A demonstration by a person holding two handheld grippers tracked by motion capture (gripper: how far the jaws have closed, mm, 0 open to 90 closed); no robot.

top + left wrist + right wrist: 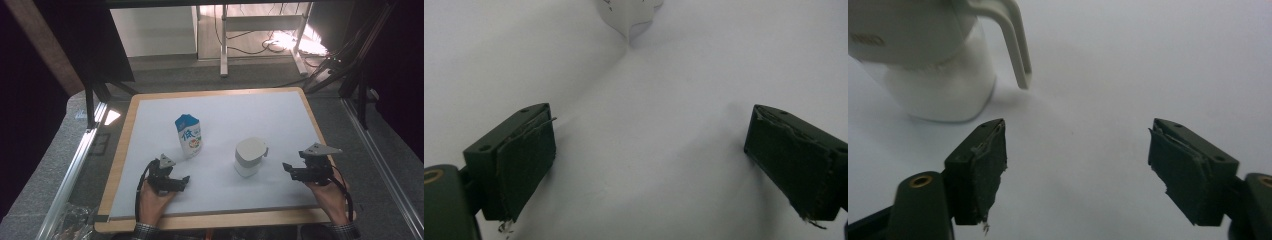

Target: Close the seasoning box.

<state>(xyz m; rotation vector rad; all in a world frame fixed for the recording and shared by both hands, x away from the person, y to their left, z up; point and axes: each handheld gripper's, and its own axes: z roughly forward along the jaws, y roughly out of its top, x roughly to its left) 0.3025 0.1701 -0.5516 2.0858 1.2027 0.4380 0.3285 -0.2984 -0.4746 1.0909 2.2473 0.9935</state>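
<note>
A blue-and-white pouch stands upright left of the middle of the white mat. To its right stands a white lidded jug. In the right gripper view the jug is at the upper left, its handle hanging down toward the jaws. My left gripper rests low on the mat below the pouch, pointing right, open with nothing between its jaws. My right gripper is right of the jug, pointing left at it, open and holding nothing.
The mat lies on a wooden-edged table with metal rails along both sides. A desk frame and cables stand on the floor behind. The edge of a white thing shows at the top of the left gripper view.
</note>
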